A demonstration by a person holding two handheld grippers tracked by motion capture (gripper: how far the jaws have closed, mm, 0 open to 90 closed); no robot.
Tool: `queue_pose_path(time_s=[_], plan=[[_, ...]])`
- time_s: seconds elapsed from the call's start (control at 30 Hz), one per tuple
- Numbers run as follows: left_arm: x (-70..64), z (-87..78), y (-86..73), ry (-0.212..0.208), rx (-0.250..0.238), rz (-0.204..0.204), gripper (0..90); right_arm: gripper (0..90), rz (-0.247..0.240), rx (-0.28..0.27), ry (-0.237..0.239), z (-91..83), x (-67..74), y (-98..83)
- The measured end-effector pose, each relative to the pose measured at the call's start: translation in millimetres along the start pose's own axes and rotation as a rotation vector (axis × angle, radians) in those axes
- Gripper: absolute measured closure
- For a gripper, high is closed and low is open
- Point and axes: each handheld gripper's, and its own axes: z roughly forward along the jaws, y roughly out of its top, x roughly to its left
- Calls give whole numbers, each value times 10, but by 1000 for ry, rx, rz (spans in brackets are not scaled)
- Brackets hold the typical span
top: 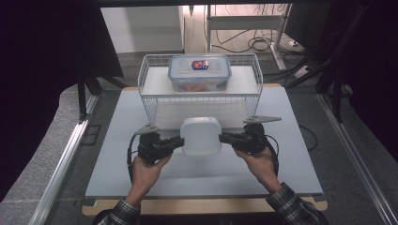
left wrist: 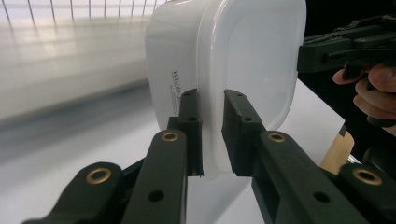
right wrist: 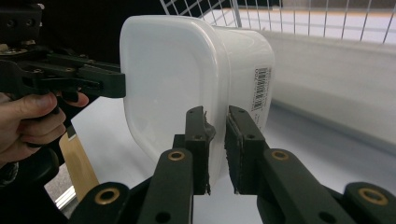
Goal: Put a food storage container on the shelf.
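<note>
Just beyond the white container (top: 201, 136) we hold, the wire rack (top: 151, 101) blocks us, a clear lidded box (top: 200, 72) occupying its top; tabletop (top: 202, 176) nearer us lies open.

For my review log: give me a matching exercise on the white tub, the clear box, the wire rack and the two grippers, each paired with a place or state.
1 tub
2 clear box
3 rack
4 left gripper
5 right gripper

a on the rack's shelf, lid on
b pinches the tub's left rim
c stands at the table's far side
d held between both grippers
e pinches the tub's right rim

Pairs: 1-d, 2-a, 3-c, 4-b, 5-e
</note>
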Motion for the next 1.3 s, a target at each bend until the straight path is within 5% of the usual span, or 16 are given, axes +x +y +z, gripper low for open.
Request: queue_pose_path(time_s=[0.47,1.3], plan=[[-125,-162,483,24,-60,84,790,793,-52,-92,1,-152,53,406],[-125,-377,1286,36,-146,136,790,790,-119,-194,-22,-278,143,1253]])
